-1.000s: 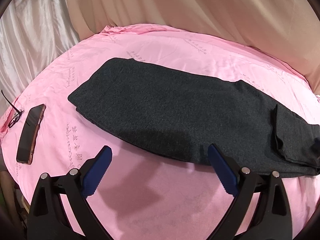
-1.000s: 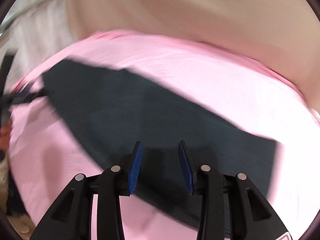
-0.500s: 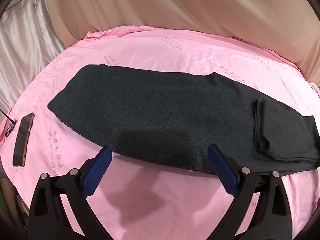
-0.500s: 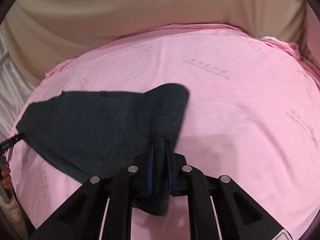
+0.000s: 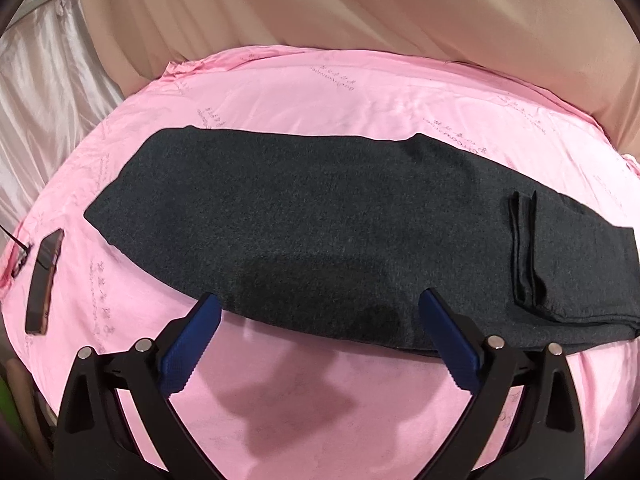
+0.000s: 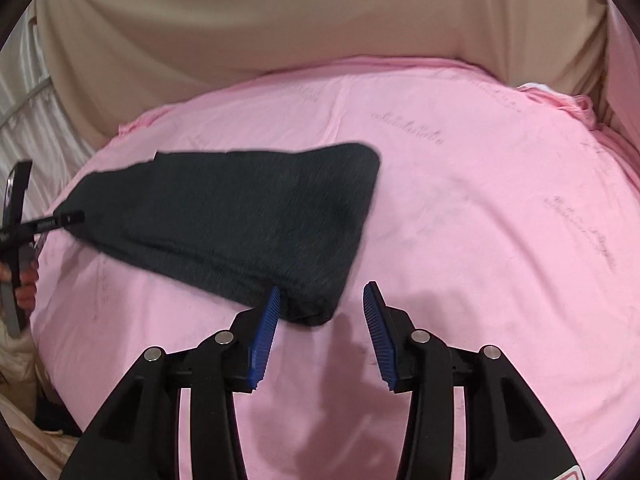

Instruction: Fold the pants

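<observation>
The dark grey pants (image 5: 320,224) lie flat across the pink bed sheet (image 5: 320,400), with their right end folded back over itself (image 5: 576,264). My left gripper (image 5: 320,340) is open and empty, hovering just in front of the pants' near edge. In the right wrist view the pants (image 6: 240,216) lie to the left, their folded end nearest. My right gripper (image 6: 320,332) is open and empty, its left finger at the near corner of that fold.
A dark phone (image 5: 44,280) and a pair of glasses (image 5: 18,256) lie on the sheet at the left edge. Beige curtain (image 5: 360,12) hangs behind the bed. The other handheld gripper (image 6: 20,232) shows at the left of the right wrist view.
My right gripper carried the pants' end over, then opened and let it go, leaving it folded. My left gripper stayed open and shifted slightly along the near edge.
</observation>
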Tool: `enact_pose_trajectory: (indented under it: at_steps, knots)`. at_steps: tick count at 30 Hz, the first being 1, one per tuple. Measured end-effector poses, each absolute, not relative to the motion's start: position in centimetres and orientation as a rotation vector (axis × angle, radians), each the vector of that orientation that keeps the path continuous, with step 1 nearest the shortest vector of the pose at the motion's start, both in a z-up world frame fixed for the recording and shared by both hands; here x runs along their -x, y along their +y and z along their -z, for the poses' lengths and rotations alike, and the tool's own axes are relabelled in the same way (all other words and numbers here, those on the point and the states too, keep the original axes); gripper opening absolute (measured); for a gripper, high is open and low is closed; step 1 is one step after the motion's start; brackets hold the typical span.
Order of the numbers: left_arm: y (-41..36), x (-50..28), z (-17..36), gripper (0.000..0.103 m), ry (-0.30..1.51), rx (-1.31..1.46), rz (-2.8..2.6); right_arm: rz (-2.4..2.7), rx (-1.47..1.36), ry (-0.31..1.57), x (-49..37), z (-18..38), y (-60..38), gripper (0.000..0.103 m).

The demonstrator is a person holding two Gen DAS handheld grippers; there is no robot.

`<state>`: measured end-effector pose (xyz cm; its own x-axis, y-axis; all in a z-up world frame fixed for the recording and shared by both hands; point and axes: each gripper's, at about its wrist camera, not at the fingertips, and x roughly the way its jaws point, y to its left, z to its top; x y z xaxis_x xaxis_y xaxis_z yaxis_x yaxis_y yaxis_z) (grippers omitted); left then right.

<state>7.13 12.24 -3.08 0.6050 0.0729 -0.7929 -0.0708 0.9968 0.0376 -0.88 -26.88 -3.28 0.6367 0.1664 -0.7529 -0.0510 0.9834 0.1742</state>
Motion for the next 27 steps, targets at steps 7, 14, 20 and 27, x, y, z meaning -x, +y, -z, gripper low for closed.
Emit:
enact_pose_trajectory:
  at_steps: [7, 14, 20, 27]
  knots:
    - [18.6, -6.9, 2.8, 0.097, 0.911, 0.221, -0.102, -0.084, -0.192, 0.911, -0.9, 3.9, -27.2, 0.042]
    - [34.1, -8.0, 4.5, 0.097, 0.869, 0.563, -0.332, -0.060, -0.227, 0.909, -2.4, 4.4, -26.1, 0.044]
    - [36.6, -10.9, 6.5, 0.095, 0.874, 0.715, -0.237, -0.020, -0.287, 0.894, -2.1, 4.5, -26.2, 0.043]
    - [36.2, -11.6, 5.6, 0.017, 0.850, 0.662, -0.304, 0.006, -0.364, 0.824, -1.7, 3.4, -27.4, 0.009]
